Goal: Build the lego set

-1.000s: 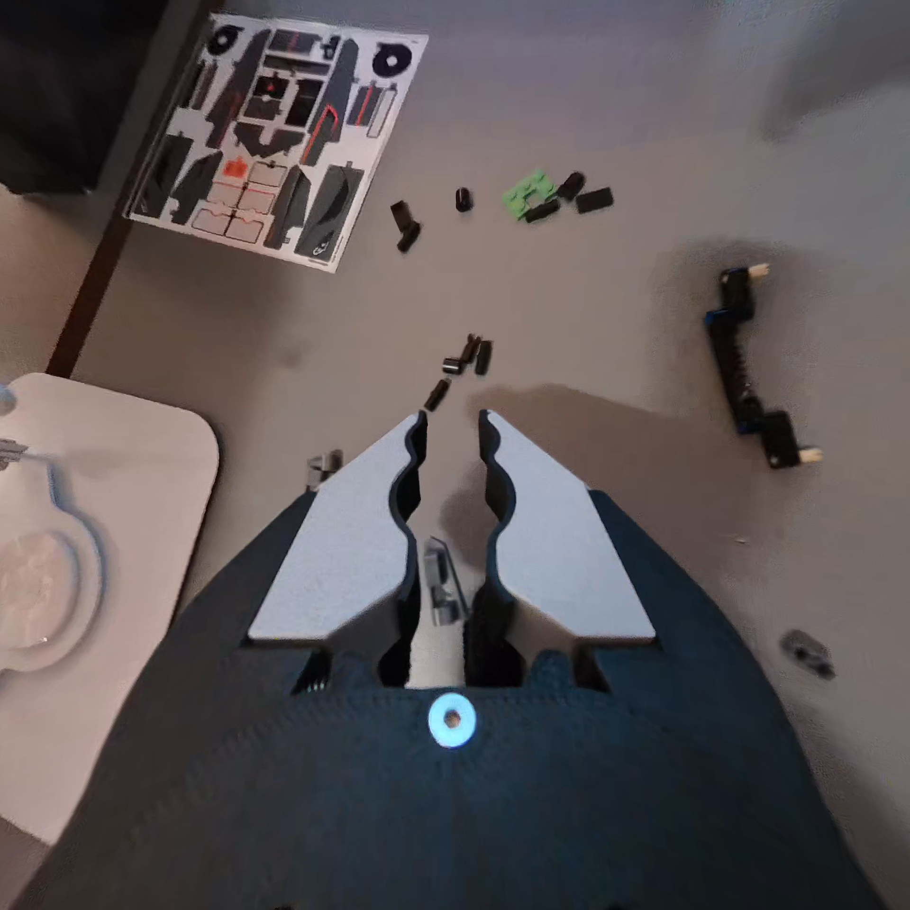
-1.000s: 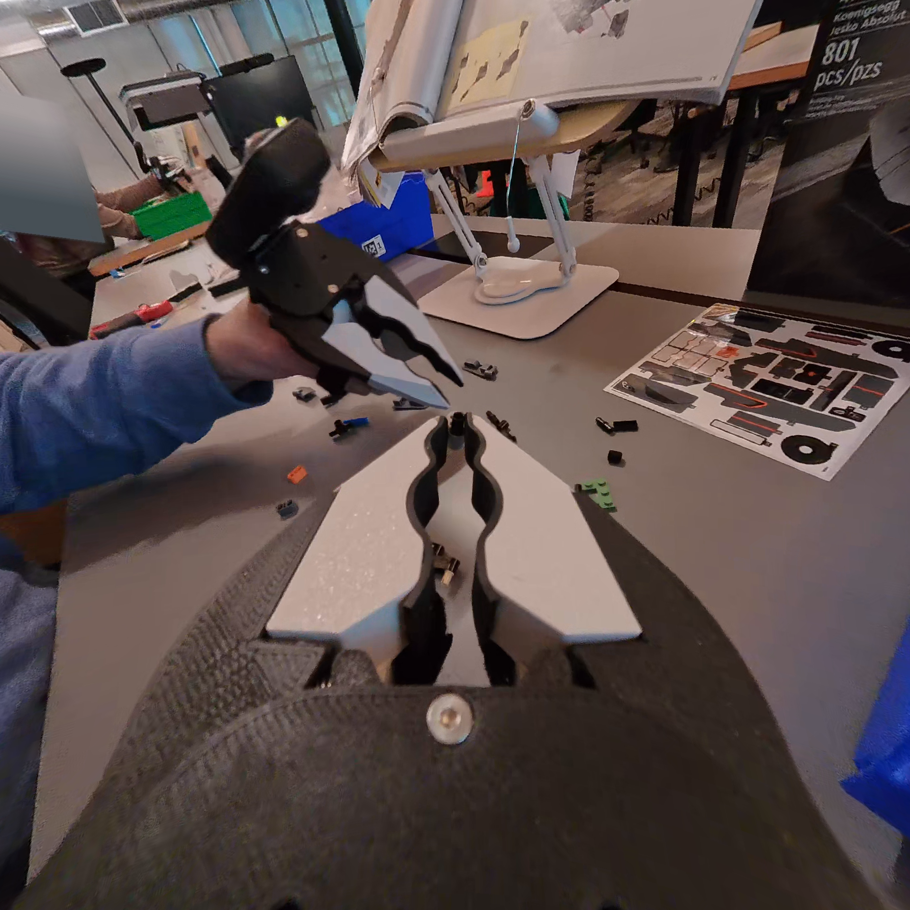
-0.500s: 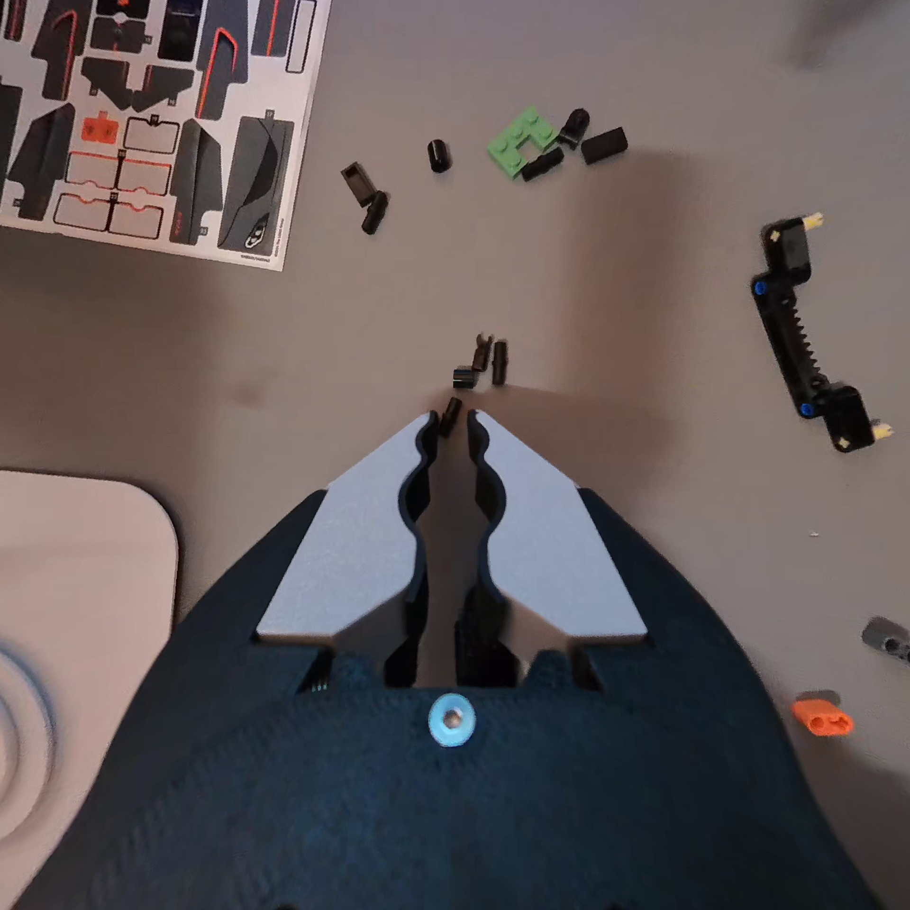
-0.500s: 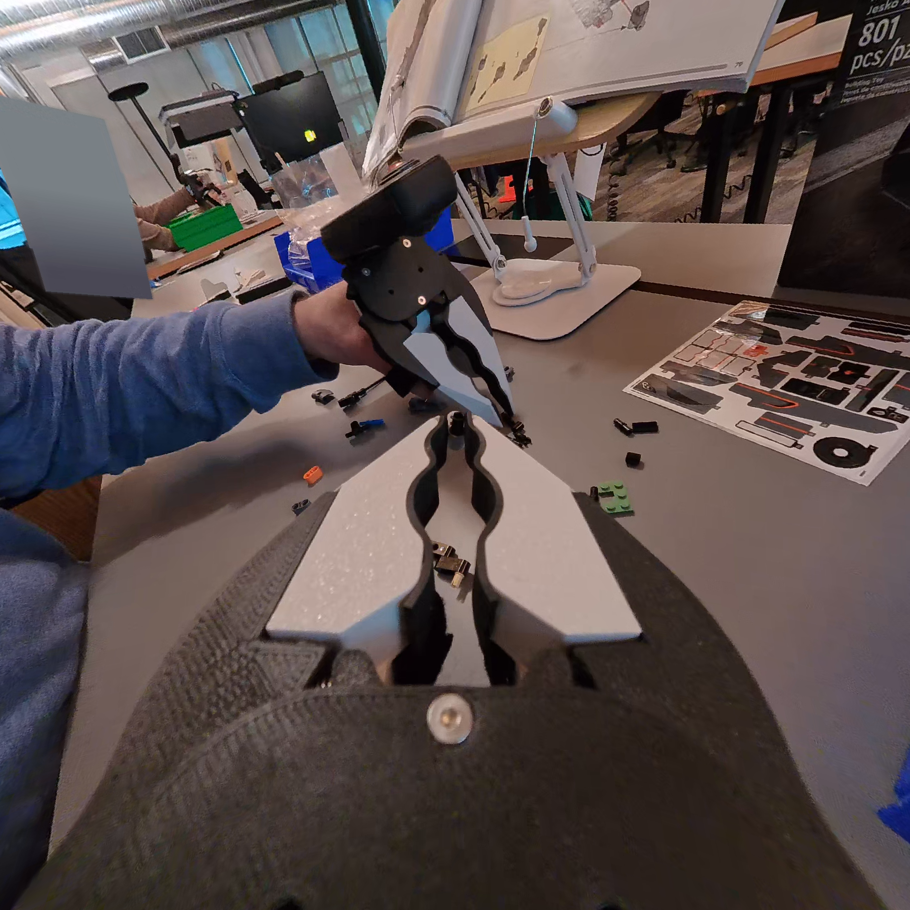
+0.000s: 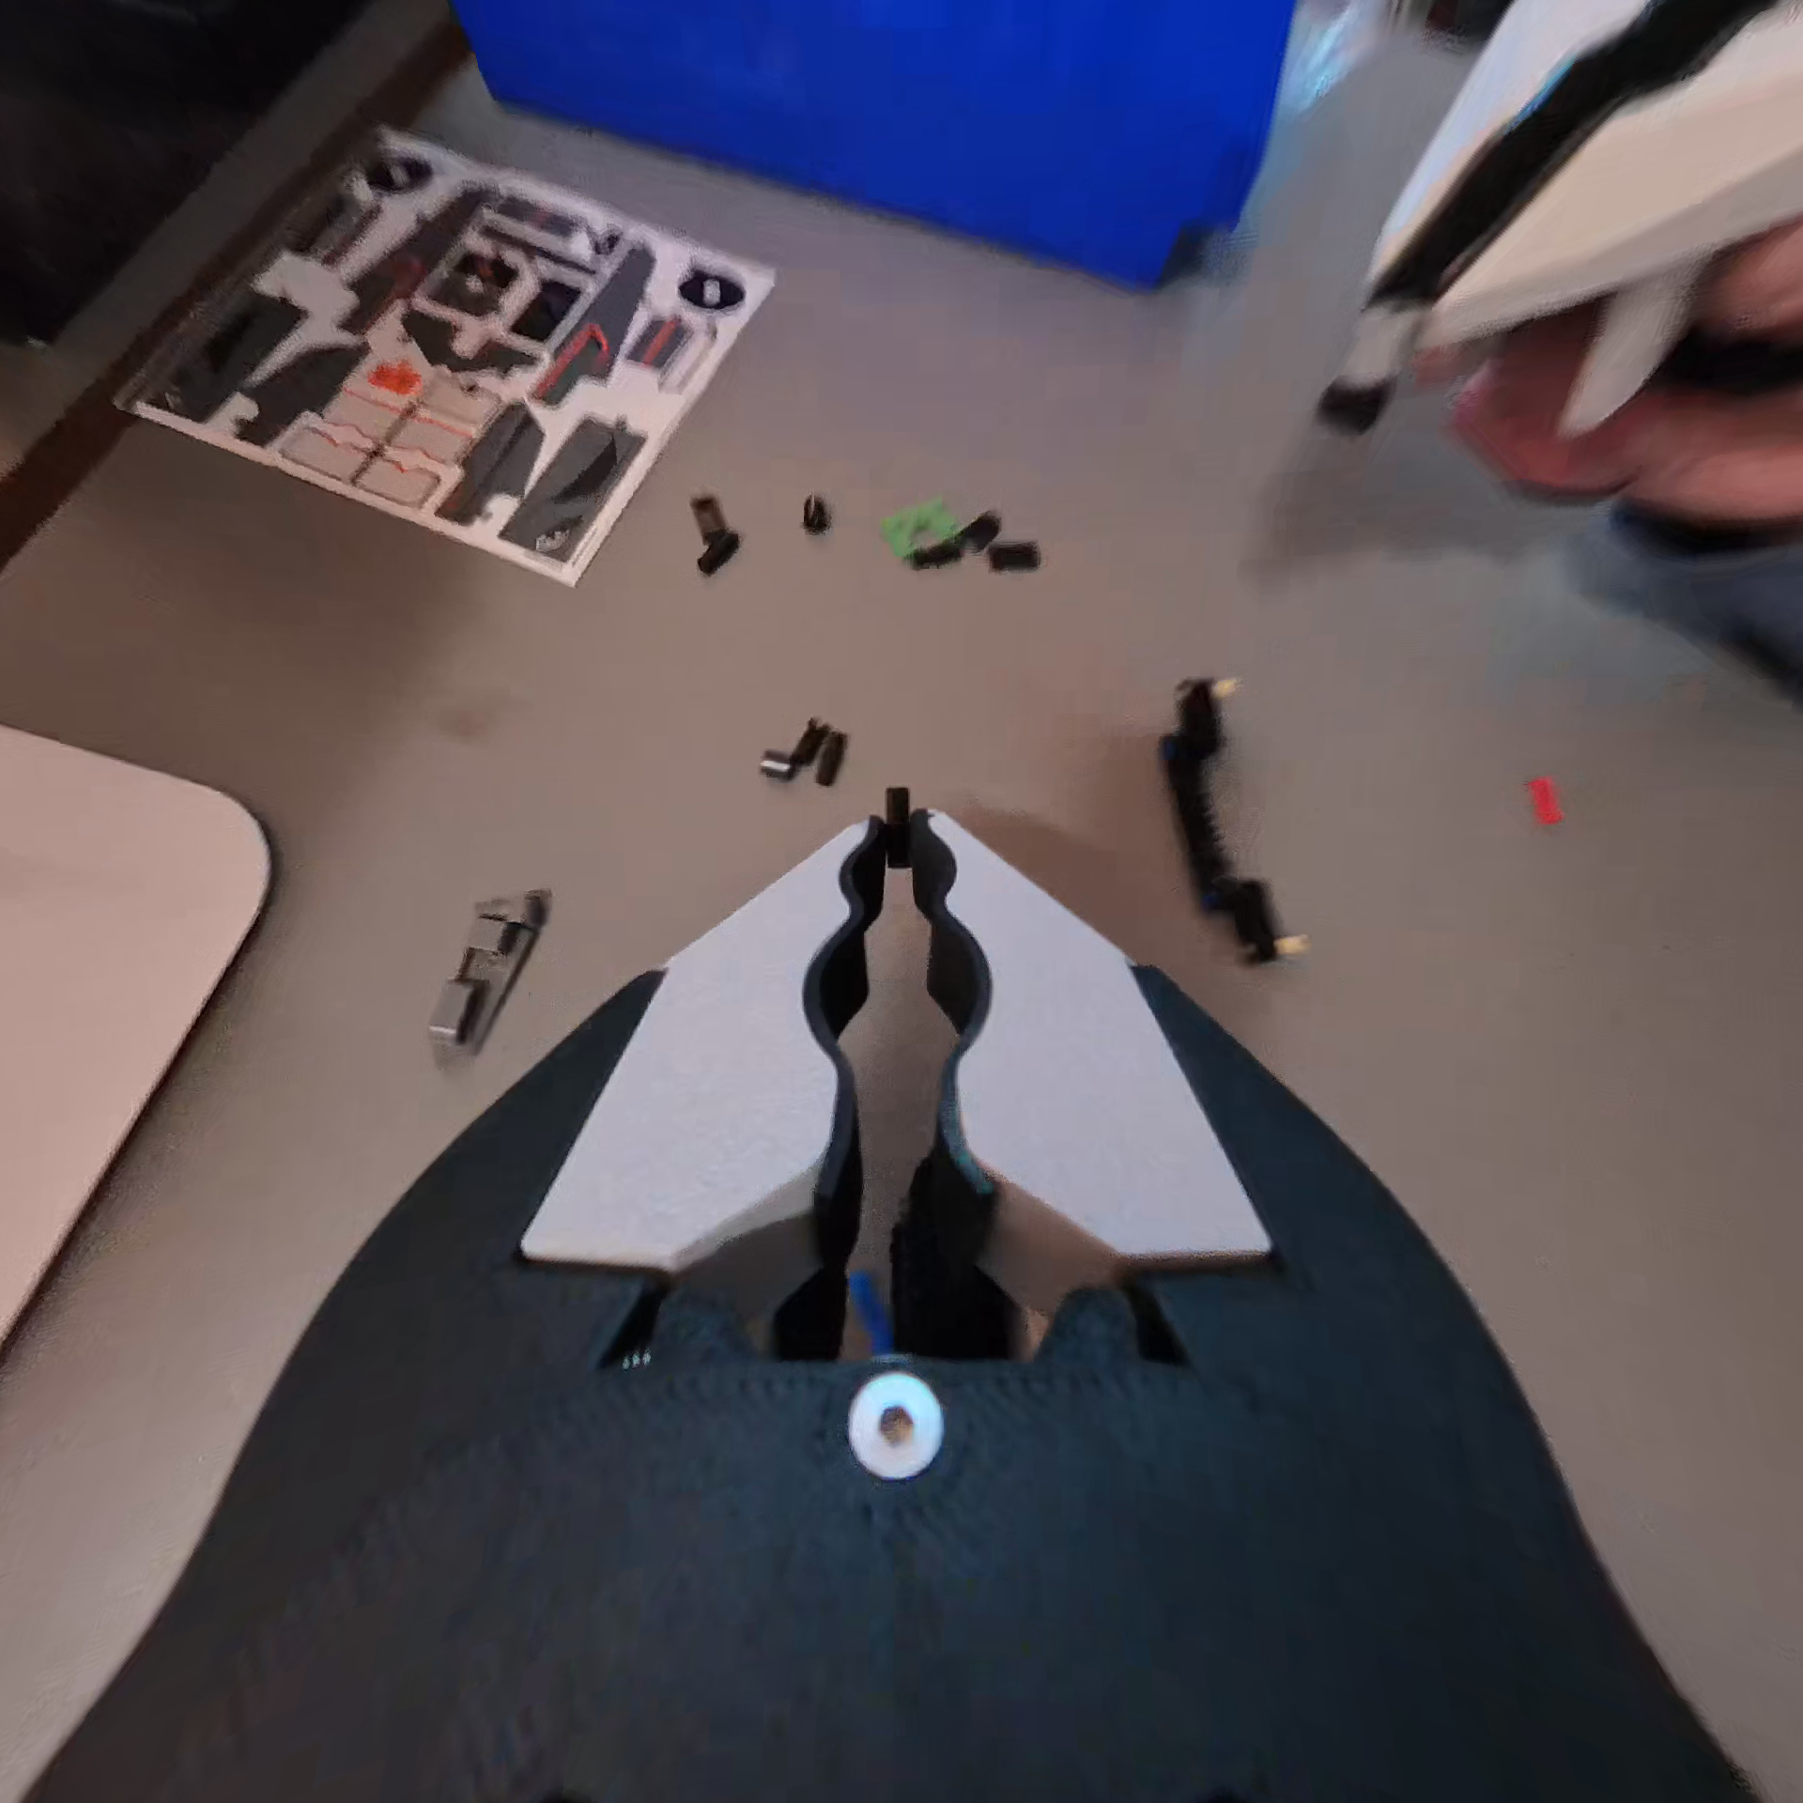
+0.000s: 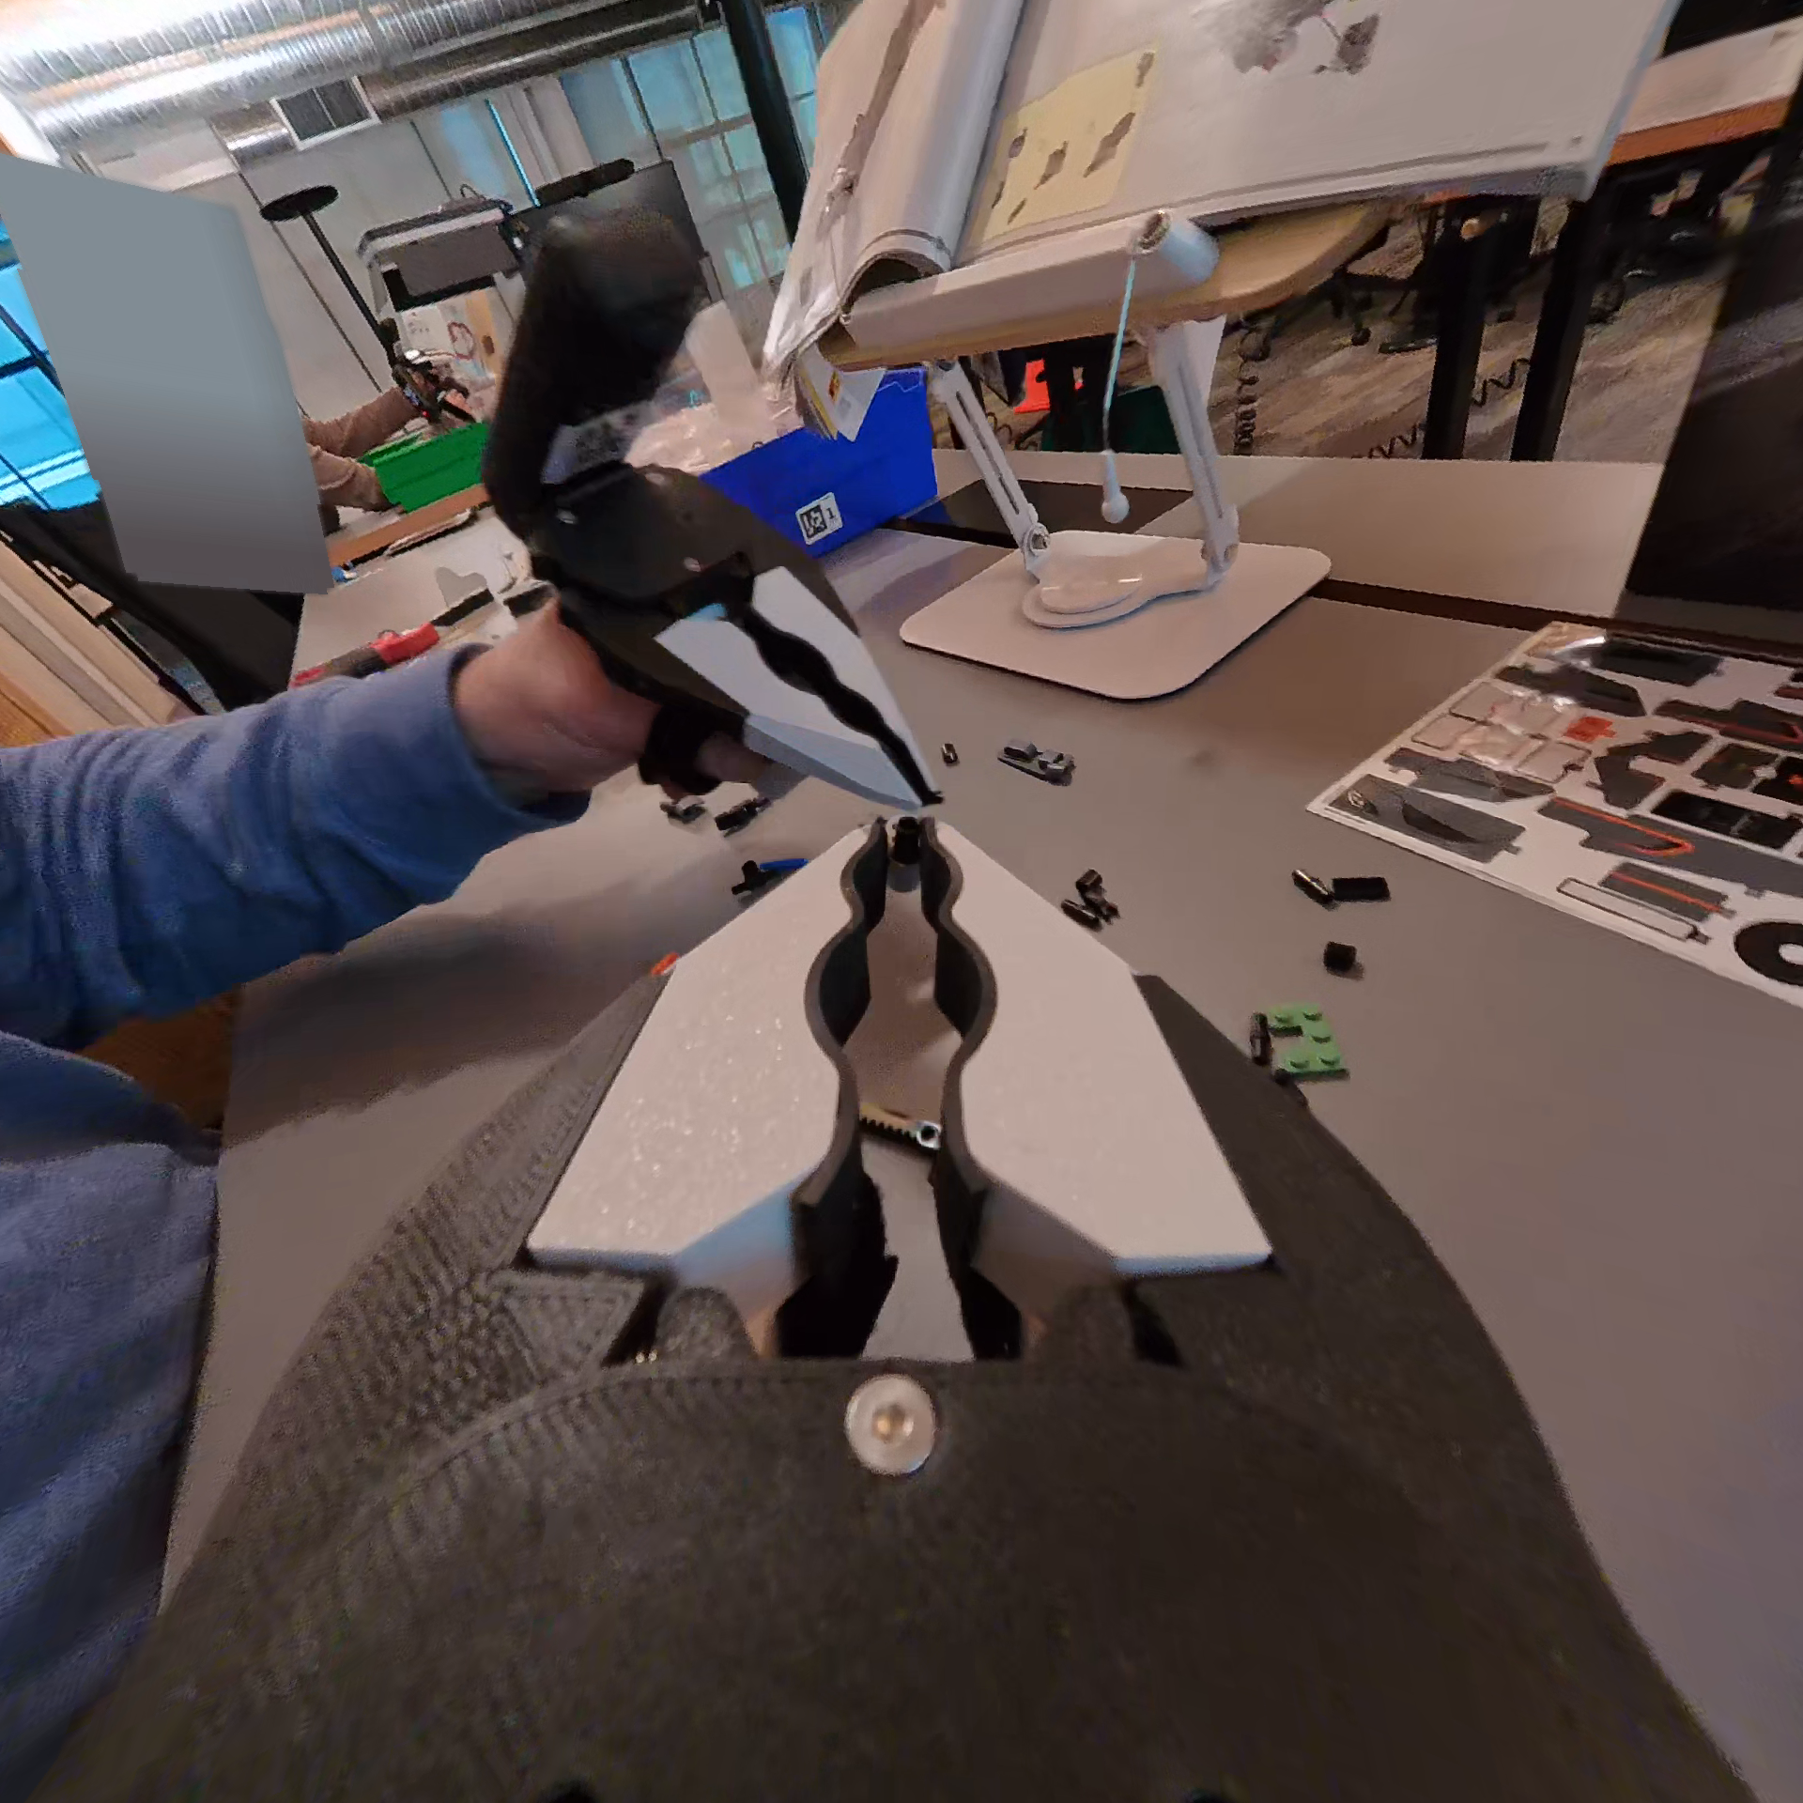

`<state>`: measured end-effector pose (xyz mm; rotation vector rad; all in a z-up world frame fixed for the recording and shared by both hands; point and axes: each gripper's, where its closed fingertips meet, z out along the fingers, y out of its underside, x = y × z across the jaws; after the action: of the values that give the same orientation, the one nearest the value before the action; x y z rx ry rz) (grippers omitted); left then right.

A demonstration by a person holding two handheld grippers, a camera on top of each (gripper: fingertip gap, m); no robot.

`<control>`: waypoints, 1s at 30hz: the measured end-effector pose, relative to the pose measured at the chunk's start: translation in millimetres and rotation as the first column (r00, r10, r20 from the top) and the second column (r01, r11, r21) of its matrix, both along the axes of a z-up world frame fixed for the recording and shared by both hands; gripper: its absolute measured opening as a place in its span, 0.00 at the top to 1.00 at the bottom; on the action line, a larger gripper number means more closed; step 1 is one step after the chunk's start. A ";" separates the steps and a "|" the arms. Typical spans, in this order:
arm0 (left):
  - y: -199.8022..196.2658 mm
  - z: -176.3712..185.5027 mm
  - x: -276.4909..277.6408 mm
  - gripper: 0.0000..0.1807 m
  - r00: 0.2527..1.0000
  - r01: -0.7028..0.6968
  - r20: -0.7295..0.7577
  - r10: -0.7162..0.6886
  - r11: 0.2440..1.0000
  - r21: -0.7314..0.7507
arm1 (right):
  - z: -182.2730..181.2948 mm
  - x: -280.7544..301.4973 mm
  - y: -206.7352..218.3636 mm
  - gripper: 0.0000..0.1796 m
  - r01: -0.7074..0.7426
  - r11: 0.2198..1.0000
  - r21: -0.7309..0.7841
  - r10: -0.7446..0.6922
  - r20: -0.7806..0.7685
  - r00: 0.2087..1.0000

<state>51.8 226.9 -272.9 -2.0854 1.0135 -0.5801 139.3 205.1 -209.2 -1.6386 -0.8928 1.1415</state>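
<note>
My left gripper (image 5: 898, 851) is shut on a small black pin (image 5: 896, 808) and holds it above the grey table. My right gripper (image 6: 907, 854) is shut on a small black connector (image 6: 907, 834). In the right wrist view the left gripper (image 6: 922, 795), held by a hand in a blue sleeve, has its tips just above my right gripper's tips. In the left wrist view the right gripper (image 5: 1366, 390) is blurred at the top right. A black toothed rack assembly (image 5: 1205, 829) lies on the table to the right. Several black pins (image 5: 805, 756) lie ahead.
A sticker sheet (image 5: 459, 361) lies at the far left, with a green plate (image 5: 917, 527) and black bits beside it. A grey piece (image 5: 488, 966) lies near the white book-stand base (image 5: 98, 927). A blue bin (image 5: 878, 117) stands behind. A red piece (image 5: 1542, 800) lies right.
My left gripper closed on a black pin from the table and lifted it toward the right gripper. The right gripper kept hold of its black connector and came close to the left tips.
</note>
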 end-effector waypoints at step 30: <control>-164.1 3.3 -81.6 0.98 0.870 -0.149 0.412 0.272 0.940 -0.307 | -99.3 -137.1 -173.9 0.97 -0.436 0.768 -0.469 0.603 0.301 0.739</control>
<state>-29.7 62.8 -269.6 -2.1095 0.4480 -1.0728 2.2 31.2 -308.4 -2.0737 -1.6015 1.4137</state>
